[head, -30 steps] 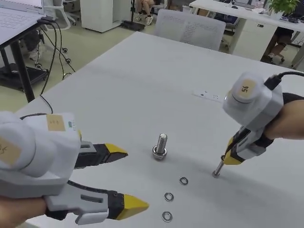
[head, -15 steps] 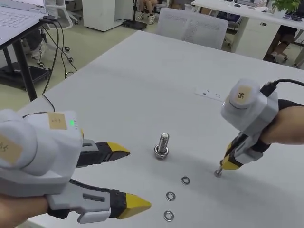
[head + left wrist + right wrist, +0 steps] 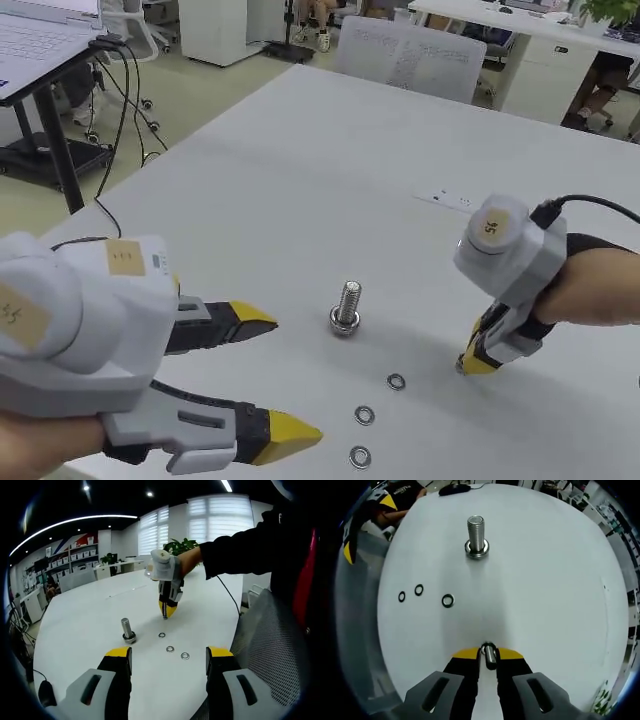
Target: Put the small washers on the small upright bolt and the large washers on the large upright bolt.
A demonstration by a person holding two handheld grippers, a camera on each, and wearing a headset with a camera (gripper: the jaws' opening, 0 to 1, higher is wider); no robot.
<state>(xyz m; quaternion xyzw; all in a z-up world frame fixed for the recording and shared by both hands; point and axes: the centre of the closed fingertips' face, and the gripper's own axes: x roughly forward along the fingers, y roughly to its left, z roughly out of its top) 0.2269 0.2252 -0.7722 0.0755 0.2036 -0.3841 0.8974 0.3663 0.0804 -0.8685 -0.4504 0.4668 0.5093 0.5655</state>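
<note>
The large bolt [image 3: 346, 306] stands upright mid-table with large washers stacked at its base; it also shows as the large bolt [image 3: 476, 534] and the large bolt [image 3: 127, 629]. Three small washers [image 3: 364, 414] lie loose in front of it, seen too as small washers [image 3: 419, 589] and small washers [image 3: 170, 649]. My right gripper [image 3: 474, 363] points down at the table, shut on the small bolt [image 3: 490, 656], which stands between its yellow tips. My left gripper [image 3: 283, 378] hovers open at the near left, nothing between its jaws.
A white label strip [image 3: 444, 199] lies farther back on the grey table [image 3: 300, 170]. A chair [image 3: 405, 58] stands at the far edge. A side table with a laptop [image 3: 40, 35] and hanging cables is at the far left.
My right gripper has sunk lower onto the small bolt, whose shaft showed below the tips before and is now covered. The left gripper has stayed open and in place.
</note>
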